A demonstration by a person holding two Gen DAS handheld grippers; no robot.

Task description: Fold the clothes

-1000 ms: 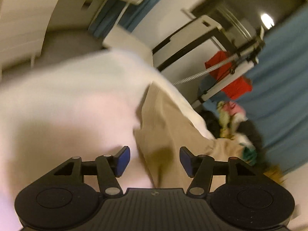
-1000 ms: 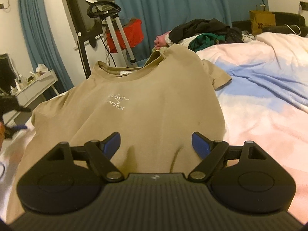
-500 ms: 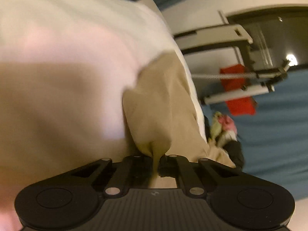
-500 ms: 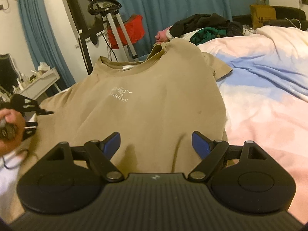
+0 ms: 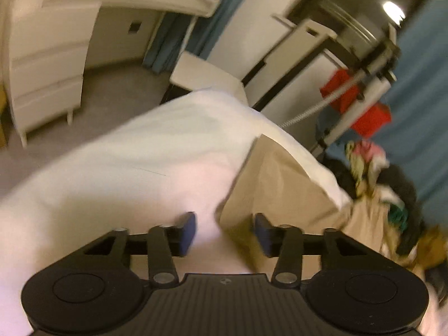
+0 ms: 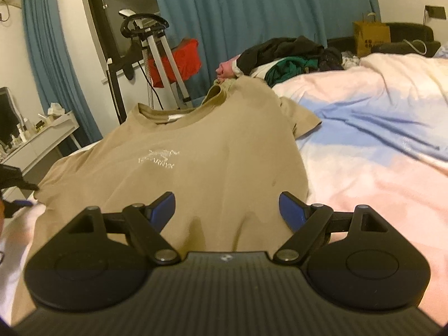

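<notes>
Tan T-shirt point(image 6: 201, 154) spread flat, front up, white chest logo shown, collar toward far edge of bed point(image 6: 378, 140); one sleeve point(image 5: 277, 190) laid near bed's left edge.

A brown paper bag point(image 6: 371, 37) sits behind the bed's point(image 6: 378, 140) far edge, blue curtains point(image 6: 252, 14) hang behind, and a white dresser point(image 5: 47, 64) stands on the floor.

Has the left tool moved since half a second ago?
Yes. The left tool has opened and drawn back from the tan shirt's sleeve, away from the red cloth; more floor shows.
</notes>
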